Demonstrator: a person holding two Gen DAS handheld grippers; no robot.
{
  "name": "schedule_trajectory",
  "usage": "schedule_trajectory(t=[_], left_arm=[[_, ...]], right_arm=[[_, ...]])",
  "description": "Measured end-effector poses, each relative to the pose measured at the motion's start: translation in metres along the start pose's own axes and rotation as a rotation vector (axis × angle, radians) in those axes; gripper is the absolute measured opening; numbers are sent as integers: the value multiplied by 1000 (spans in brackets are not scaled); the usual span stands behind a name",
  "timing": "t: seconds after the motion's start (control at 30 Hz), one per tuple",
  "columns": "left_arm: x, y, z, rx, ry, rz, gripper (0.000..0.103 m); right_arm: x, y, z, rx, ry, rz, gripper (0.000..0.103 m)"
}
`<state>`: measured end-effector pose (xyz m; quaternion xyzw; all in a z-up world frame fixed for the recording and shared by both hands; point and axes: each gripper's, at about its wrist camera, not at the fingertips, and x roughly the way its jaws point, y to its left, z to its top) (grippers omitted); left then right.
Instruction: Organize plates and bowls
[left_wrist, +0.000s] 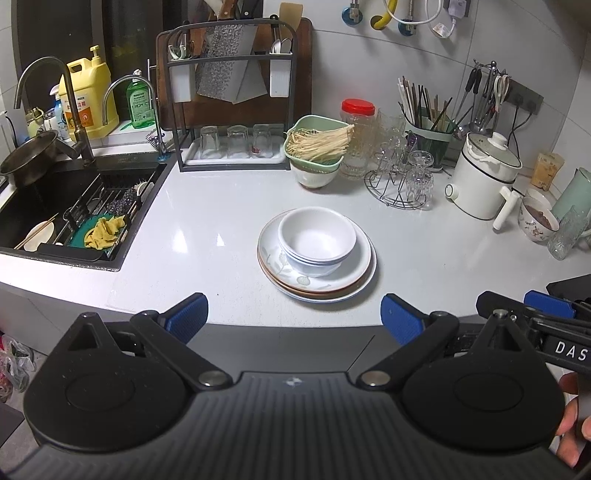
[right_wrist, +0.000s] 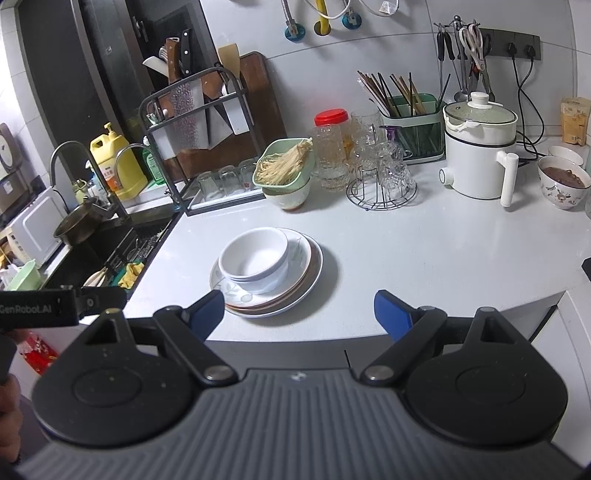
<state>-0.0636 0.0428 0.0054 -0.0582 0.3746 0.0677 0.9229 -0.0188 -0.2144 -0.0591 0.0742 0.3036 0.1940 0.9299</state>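
the bowls (left_wrist: 317, 240) sit nested on the plates (left_wrist: 317, 277) in the middle of the worktop (left_wrist: 207, 236). both grippers, left (left_wrist: 294, 318) and right (right_wrist: 299, 314), stand apart and empty. risk: lifting the plates could slide the bowls off (they sit off-centre).

The pale green jug (left_wrist: 576, 195) is cut by the right edge; yellow detergent bottle (left_wrist: 90, 99) label print is unreadable.
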Motion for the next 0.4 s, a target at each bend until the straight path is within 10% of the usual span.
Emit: schedule_trajectory(t=[0.4], left_arm=[[2, 5, -5, -21, 23, 1, 101]], right_arm=[[1, 3, -2, -8, 9, -1, 89]])
